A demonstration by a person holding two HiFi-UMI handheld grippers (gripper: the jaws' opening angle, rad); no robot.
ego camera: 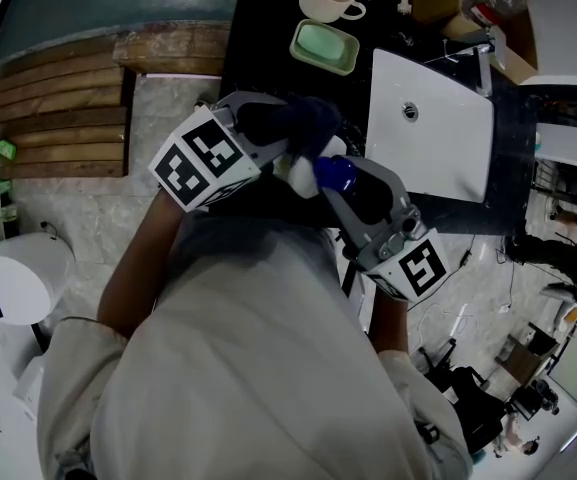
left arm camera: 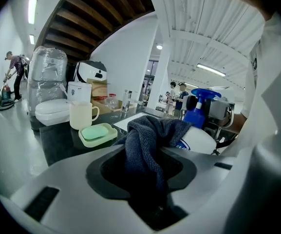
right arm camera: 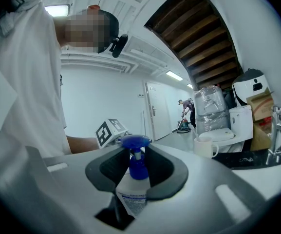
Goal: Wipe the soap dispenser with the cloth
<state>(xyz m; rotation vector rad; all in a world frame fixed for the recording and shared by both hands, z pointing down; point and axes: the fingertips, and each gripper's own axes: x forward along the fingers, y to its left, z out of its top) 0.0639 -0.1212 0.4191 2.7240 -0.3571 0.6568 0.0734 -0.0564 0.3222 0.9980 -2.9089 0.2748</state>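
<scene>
Right gripper [right arm camera: 136,165] clamps the soap dispenser [right arm camera: 132,193] in mid-air before the person, blue pump uppermost. Left gripper [left arm camera: 147,168], jaws pinched on the dark cloth [left arm camera: 150,140], hangs at the bottle's left, cloth apparently touching its shoulder.

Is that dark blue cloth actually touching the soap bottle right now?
Touching. In the left gripper view the cloth, held in the left tool, lies folded over the white shoulder of the soap dispenser, with no gap between them.
</scene>
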